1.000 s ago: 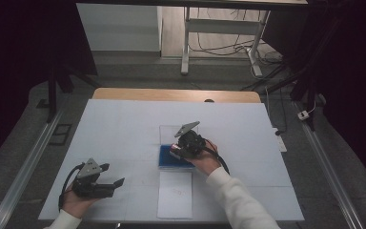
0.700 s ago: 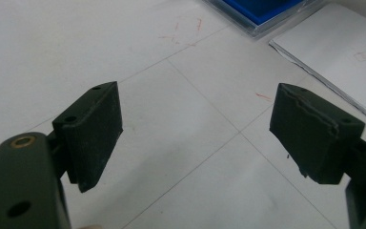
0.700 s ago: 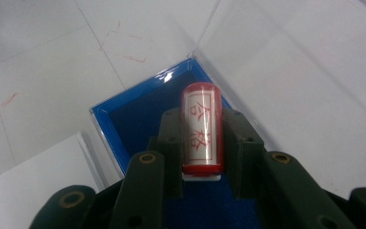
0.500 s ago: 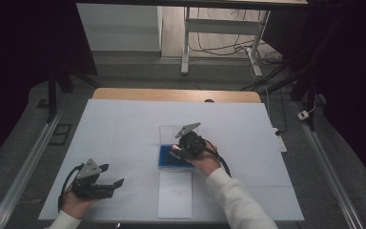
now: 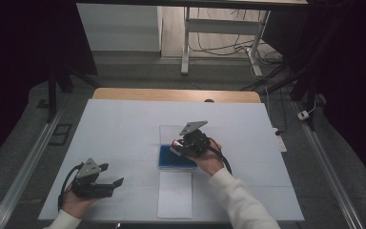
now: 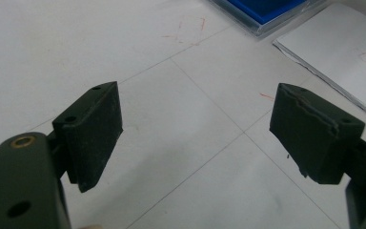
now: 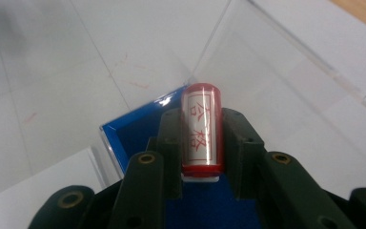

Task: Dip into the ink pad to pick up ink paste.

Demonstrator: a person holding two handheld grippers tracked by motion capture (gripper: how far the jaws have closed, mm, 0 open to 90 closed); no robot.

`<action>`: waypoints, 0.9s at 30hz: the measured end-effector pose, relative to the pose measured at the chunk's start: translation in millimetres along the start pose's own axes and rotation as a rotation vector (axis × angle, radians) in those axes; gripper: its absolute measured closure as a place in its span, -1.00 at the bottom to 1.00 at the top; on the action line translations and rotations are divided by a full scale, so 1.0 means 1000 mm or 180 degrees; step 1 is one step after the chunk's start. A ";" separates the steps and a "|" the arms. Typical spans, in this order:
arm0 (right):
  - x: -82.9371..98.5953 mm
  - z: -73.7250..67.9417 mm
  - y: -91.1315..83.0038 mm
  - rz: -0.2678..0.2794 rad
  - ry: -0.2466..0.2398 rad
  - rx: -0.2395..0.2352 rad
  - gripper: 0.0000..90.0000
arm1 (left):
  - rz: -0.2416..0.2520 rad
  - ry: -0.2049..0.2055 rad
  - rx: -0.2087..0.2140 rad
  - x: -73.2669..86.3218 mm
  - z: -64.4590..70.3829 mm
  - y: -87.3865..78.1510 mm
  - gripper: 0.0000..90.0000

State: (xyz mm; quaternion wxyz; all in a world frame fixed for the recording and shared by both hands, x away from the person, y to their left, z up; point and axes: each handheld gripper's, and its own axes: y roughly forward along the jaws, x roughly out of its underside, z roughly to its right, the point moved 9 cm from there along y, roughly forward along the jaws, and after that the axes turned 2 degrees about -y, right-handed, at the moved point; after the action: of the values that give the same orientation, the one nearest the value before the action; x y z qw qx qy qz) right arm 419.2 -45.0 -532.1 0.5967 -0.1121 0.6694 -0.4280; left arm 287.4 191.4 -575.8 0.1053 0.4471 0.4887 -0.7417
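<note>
1. Stamp (image 7: 200, 130), a red cylinder with red characters, sits clamped between the right gripper's (image 7: 200, 143) jaws, above the blue ink pad (image 7: 124, 131).
2. Left gripper (image 6: 195, 129) rests wide apart, holding nothing, paper sheet (image 6: 333, 52) beyond its right jaw.

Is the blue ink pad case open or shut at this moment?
Open. In the right gripper view the clear lid stands swung back past the blue ink pad, and the right gripper holds a red stamp over it.

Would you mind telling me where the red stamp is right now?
The red stamp is clamped in the right gripper, over the blue ink pad at mid-table, just beyond the white paper sheet.
</note>
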 end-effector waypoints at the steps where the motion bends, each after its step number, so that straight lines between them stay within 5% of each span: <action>1: -0.001 0.000 -0.002 0.0030 0.0017 -0.0002 0.56 | -0.0004 0.0000 0.0000 0.000 0.000 0.000 -0.60; 11: 0.000 0.003 -0.018 0.0230 0.0148 -0.0076 0.56 | -0.0003 0.0002 -0.0019 0.000 0.000 0.001 -0.60; 27: -0.001 -0.004 -0.030 0.0359 0.0104 -0.0168 0.56 | 0.0007 -0.0003 -0.0029 0.000 -0.001 0.002 -0.60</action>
State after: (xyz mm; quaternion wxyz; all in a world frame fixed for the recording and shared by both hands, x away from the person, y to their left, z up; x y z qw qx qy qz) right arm 405.2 -60.9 -511.0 0.6057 -0.0830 0.6954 -0.3777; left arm 289.3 191.6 -576.7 0.1084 0.4468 0.4916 -0.7396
